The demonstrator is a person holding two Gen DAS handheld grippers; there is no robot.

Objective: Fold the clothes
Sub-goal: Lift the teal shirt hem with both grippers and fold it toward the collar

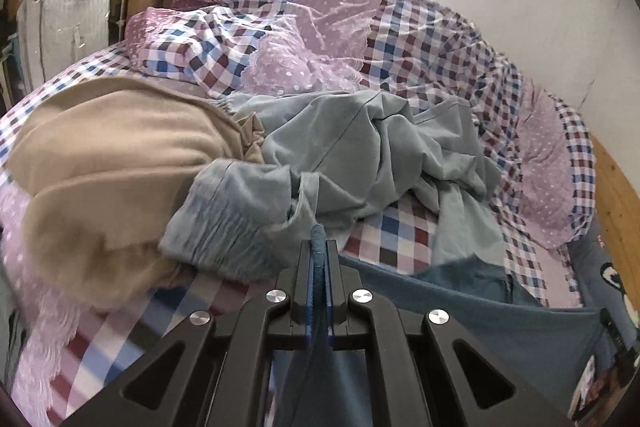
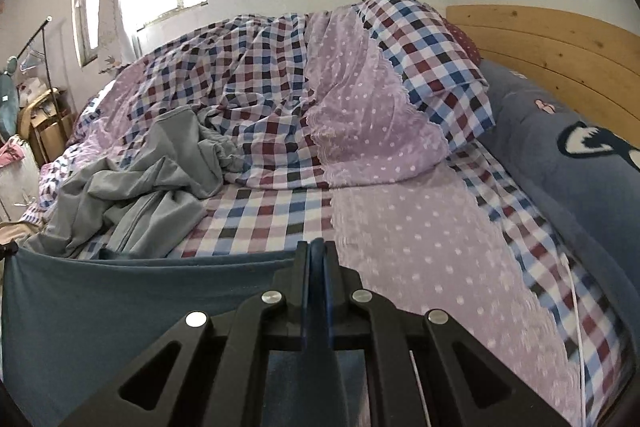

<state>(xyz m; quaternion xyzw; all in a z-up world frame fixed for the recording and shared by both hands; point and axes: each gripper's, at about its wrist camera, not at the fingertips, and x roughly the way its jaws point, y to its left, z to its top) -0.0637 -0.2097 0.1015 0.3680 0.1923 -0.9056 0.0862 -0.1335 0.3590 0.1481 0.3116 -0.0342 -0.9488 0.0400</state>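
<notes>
No legible writing seen. Left tongs (image 1: pixel 318 247) and right tongs (image 2: pixel 317 251) are each clamped tight on the top edge of the blue garment (image 2: pixel 100 291), stretched taut between them above the near side of the bed (image 2: pixel 400 227). Beyond the garment: open checked bedding, then crumpled grey clothing (image 1: pixel 360 147), beige clothing (image 1: pixel 112 163) and the heaped duvet (image 2: pixel 320 75).

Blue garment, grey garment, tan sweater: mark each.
Blue garment (image 2: pixel 120 291): right wrist view, stretched panel below its top edge.
Grey garment (image 1: pixel 360 155): left wrist view, crumpled middle.
Tan sweater (image 1: pixel 112 163): left wrist view, broad top.
</notes>
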